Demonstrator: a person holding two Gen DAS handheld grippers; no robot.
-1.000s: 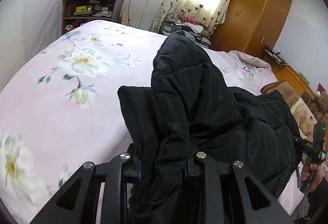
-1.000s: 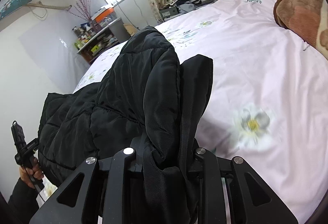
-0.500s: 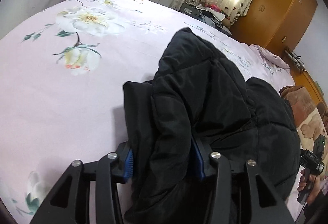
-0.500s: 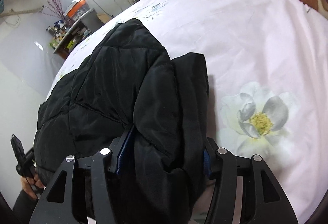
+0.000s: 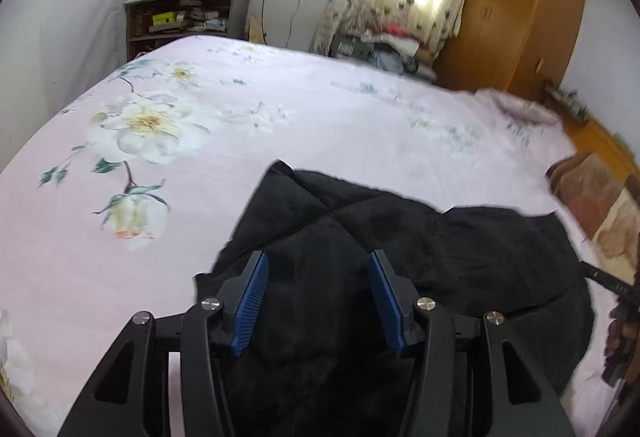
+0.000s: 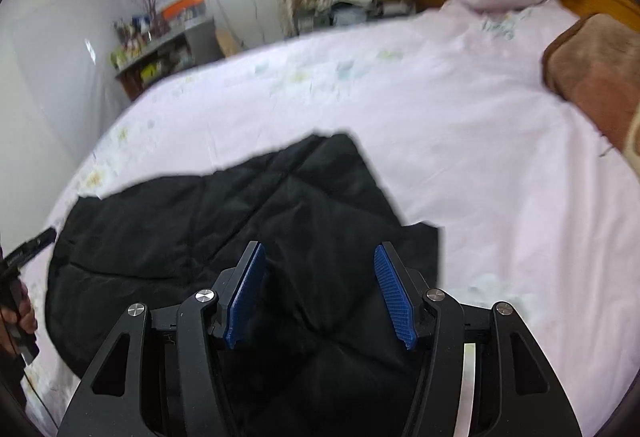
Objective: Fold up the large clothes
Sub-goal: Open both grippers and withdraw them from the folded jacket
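A black quilted puffer jacket [image 5: 400,249] lies folded flat on the pink floral bedsheet [image 5: 280,125]. My left gripper [image 5: 318,261] is open just above the jacket's near left part, blue pads [image 5: 252,297] apart, holding nothing. In the right wrist view the same jacket [image 6: 240,205] lies below my right gripper [image 6: 320,253], which is open and empty over its near right part. The other hand-held gripper shows at each view's edge [image 5: 616,289] [image 6: 20,257].
A brown blanket [image 6: 600,77] lies at the bed's right side. A wooden wardrobe [image 5: 520,5], a cluttered shelf [image 5: 180,9] and curtained windows stand beyond the bed's far edge. A pile of clothes [image 5: 380,45] sits past the bed.
Both grippers have opened and let go of the jacket. The raised fold has dropped flat onto the bed, and both grippers have lifted back a little.
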